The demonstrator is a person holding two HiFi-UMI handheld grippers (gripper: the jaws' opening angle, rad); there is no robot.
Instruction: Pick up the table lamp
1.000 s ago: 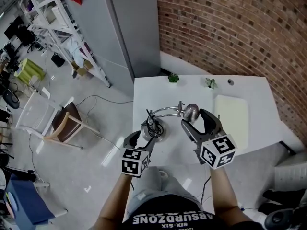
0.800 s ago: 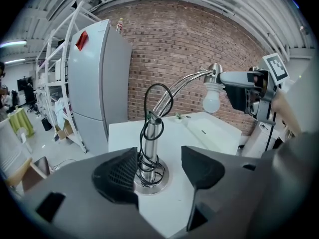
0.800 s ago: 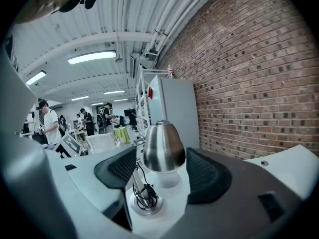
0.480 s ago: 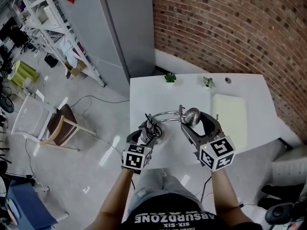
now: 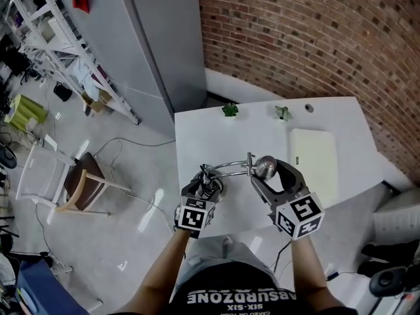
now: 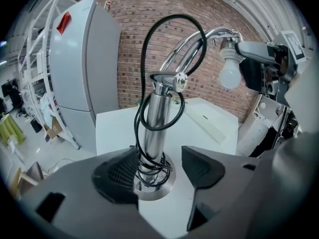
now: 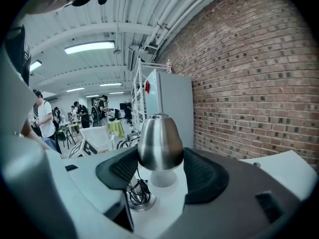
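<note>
Grasping: table lamp standing at near edge of table; we are straddling its post with left gripper agape. Right gripper jaws, just closing, are bracketing its shade, unclamped. Next, we reckon: squeezing both, lifting level.

**Table lamp and fittings.** One table lamp, with one bulb, one metal shade and one black cord.

**Grippers.** Two: left gripper and right gripper. Each bears one marker cube, left cube and right cube.

**On the table.** One white table carries:
- two small potted plants, left plant and right plant
- one white pad
- one small round object

**Off the table.** One grey cabinet, one shelf rack and one brick wall. Two chairs, white chair and brown chair.
</note>
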